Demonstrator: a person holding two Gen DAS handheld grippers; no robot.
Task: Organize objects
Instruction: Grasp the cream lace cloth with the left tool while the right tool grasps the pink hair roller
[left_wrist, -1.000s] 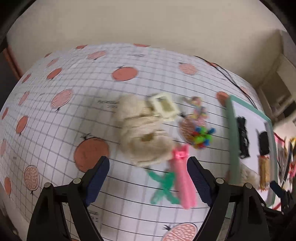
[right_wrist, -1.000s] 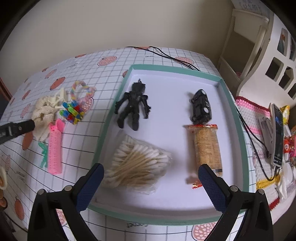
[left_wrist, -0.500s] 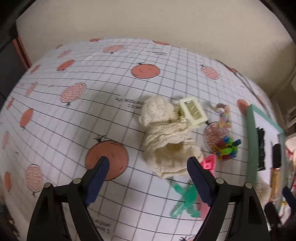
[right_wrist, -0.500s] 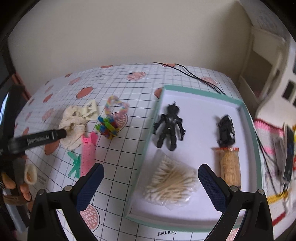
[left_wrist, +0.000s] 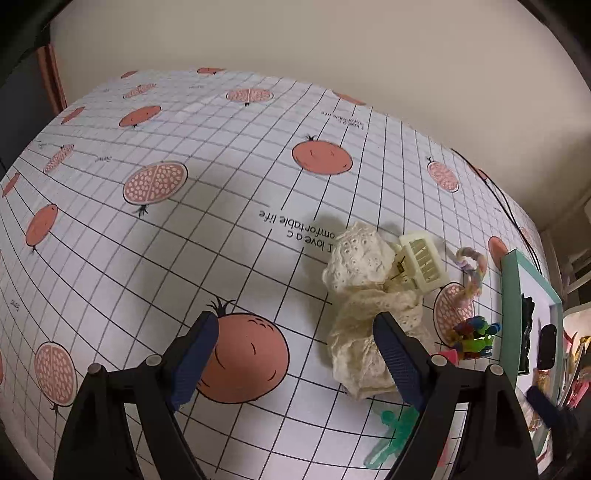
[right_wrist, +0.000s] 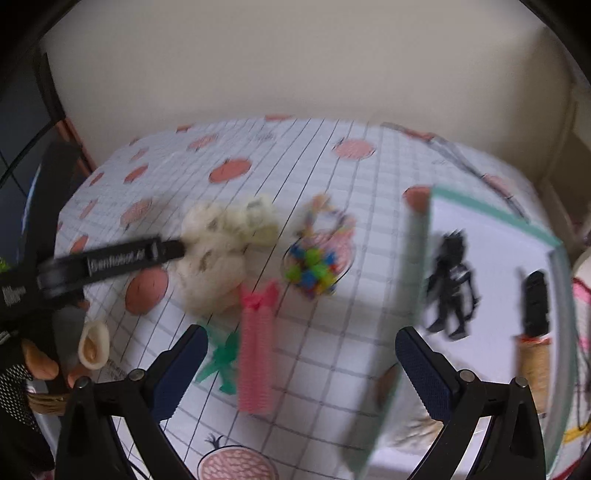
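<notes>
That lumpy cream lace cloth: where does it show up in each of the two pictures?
Left wrist view: cream lace cloth lies right of centre, partly behind the claw's right finger.
Right wrist view: it lies left of centre, blurred.
Shared landmark: the multicoloured bead cluster just right of it.

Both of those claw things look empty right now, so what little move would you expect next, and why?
Probably the left gripper shifts right and lowers over the cream lace fabric bundle. Its jaws are open and empty, and the bundle lies just beside its right finger on the grid-patterned tablecloth, outside the green-rimmed tray. The right gripper is also open and empty.
</notes>
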